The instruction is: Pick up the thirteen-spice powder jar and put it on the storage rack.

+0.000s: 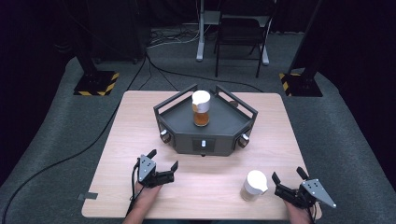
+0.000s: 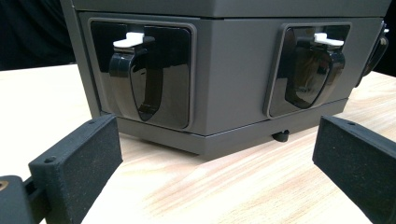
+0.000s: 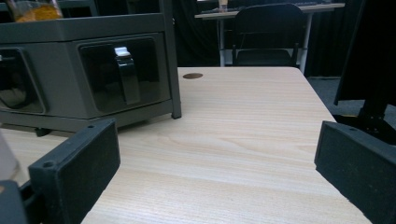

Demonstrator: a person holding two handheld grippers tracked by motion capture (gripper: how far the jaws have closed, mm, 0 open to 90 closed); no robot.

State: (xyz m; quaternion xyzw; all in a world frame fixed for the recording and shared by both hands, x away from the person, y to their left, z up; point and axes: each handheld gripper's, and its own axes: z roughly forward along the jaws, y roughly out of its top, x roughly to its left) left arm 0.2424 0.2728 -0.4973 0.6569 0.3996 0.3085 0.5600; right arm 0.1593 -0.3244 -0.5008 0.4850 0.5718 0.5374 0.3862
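Item: white-lidded jar (image 1: 253, 185), standing upright on the light wood table (image 1: 140, 121) near its front edge, just beside the right hand-held gripper (image 1: 287, 178); apart from it, not touched. The right hand-held gripper rests low on the table with jaws spread wide and nothing between them, likely placed so for a reach to that jar. Left hand-held gripper (image 1: 163, 159): likewise spread and empty, facing the front of the dark grey tray stand (image 1: 219, 140), its panels with black latches (image 2: 135, 74) close ahead. Second jar (image 1: 201, 108), white lid, amber contents, upright on the stand's upper tray. Judgement: both tools are parked in readiness, and no grasp has begun.
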